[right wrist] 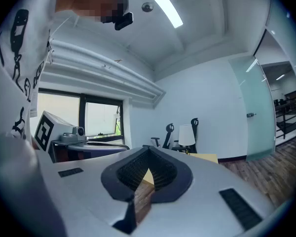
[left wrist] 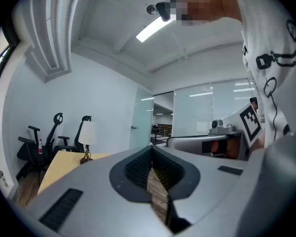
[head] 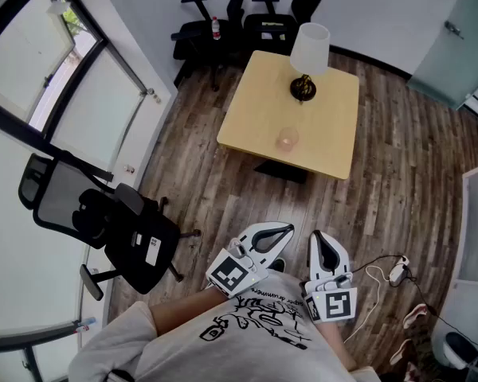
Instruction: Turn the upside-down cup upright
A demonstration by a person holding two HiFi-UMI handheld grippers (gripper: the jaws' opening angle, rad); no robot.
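Cup (head: 287,140) sits on the table (head: 255,110), well apart from the left gripper (head: 289,229) and right gripper (head: 319,237), whose jaws are pressed together, empty.

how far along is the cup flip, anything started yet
Nothing looks done: the cup sits on the table near the lamp, untouched. In hand, nothing: left gripper and right gripper are both shut and empty, held at the person's chest, well short of the table. Left: walk up, grasp the cup, turn it upright, set it down.
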